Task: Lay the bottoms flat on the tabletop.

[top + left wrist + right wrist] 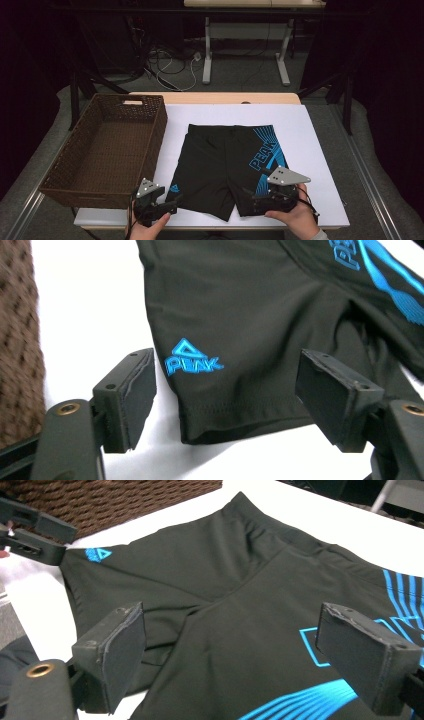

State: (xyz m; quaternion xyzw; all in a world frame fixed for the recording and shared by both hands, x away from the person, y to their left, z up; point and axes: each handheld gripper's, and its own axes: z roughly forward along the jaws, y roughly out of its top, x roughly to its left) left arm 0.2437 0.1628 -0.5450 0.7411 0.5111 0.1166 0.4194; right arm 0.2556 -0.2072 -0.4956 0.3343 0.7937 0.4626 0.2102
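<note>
White counter [320, 150] is lit against a dark room, with cables and desk legs seen on the floor behind. At the near edge the left claw [172, 200] is held wide, its pads apart on either side of the shorts' [225, 160] left leg hem, by the small blue logo [192, 357], without pressing on it. The right claw [248, 198] is likewise held wide over the other leg, nothing gripped. The black shorts are spread flat in the middle of the counter, waistband at the far side. A brown wicker basket [157, 130] is set just beside them at the left.
</note>
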